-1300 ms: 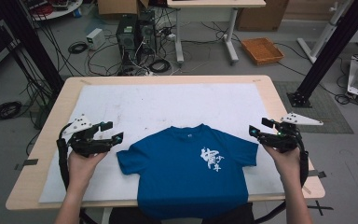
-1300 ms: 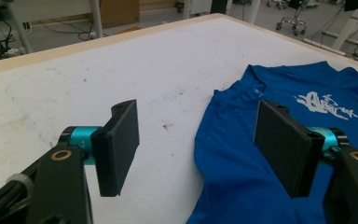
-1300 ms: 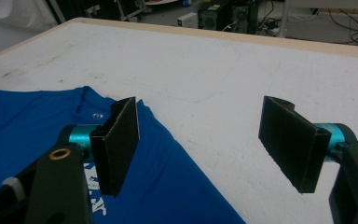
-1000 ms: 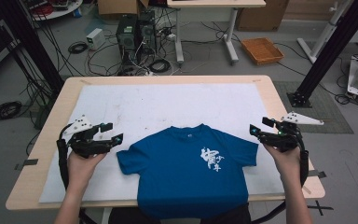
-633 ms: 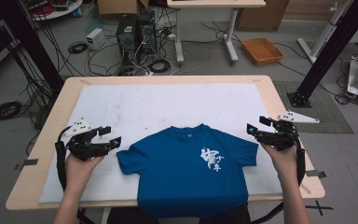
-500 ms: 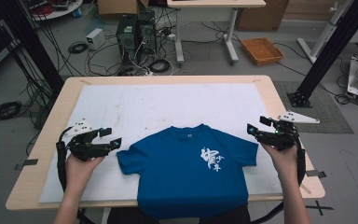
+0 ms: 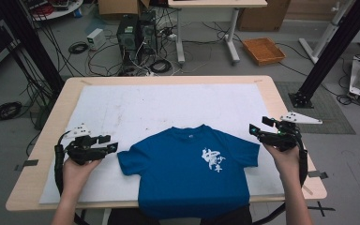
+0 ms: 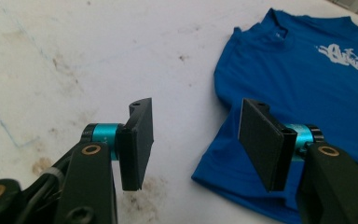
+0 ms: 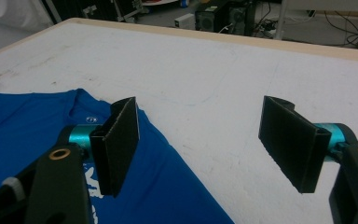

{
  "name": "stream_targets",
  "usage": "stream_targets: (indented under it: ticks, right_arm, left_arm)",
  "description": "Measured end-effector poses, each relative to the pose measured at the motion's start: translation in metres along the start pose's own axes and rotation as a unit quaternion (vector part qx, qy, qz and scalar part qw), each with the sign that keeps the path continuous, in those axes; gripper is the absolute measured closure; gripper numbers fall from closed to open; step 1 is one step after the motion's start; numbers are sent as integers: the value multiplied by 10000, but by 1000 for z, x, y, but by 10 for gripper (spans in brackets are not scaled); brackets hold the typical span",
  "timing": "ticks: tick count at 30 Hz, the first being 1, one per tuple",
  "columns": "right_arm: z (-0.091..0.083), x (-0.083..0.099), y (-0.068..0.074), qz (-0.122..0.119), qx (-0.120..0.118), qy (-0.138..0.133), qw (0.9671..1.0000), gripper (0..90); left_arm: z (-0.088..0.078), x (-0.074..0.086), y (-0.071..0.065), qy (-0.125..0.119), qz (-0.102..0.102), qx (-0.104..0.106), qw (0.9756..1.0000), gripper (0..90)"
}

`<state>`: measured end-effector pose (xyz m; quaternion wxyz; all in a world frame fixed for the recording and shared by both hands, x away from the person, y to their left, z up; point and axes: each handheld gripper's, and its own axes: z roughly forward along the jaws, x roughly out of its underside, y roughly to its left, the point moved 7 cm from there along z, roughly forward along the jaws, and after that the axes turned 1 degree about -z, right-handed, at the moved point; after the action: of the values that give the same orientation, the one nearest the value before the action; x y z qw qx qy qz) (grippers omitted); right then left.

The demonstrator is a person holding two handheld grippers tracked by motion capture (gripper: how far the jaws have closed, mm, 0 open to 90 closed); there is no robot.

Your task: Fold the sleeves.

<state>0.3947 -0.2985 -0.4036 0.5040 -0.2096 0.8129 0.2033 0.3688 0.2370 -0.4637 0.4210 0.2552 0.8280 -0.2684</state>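
Observation:
A blue T-shirt point(image 7: 187, 168) with a white chest print lies flat, front up, near the table's front edge, its hem hanging over it. My left gripper point(image 7: 108, 146) hovers low just left of the shirt's left sleeve point(image 8: 242, 158). Its jaws have just been closing, stand apart, and nothing is pressed between the pads; the sleeve edge lies beyond the gap point(image 8: 196, 128). My right gripper point(image 7: 257, 127) is open beside the right sleeve point(image 9: 168, 177), with bare mat between its pads point(image 9: 200, 135).
A stained white mat point(image 7: 168, 103) covers most of the wooden table point(image 7: 168, 79). Behind the table the floor holds computer cases point(image 7: 133, 33), cables and an orange tray point(image 7: 264, 50). Black posts stand at both back corners.
My left gripper has sunk a little toward the mat and its jaws have narrowed. The right gripper and the shirt have stayed put.

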Motion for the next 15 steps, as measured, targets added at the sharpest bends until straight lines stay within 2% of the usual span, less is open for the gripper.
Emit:
stream_targets:
  ticks: [1,2,8,11,15]
  right_arm:
    - [0,0,0,0,0,0,10000,285]
    - [0,0,0,-19,11,8,10000,284]
    - [1,0,1,-20,14,27,10000,285]
    - [0,0,1,-14,7,10,10000,285]
    - [-1,-1,1,-1,31,3,10000,285]
  left_arm:
    - [0,0,0,0,0,0,10000,488]
    - [2,3,1,132,-47,-1,9999,488]
    - [13,15,1,550,-180,69,9983,568]
    - [16,17,-1,648,-221,149,9975,596]
    - [19,20,-2,772,-265,139,9966,651]
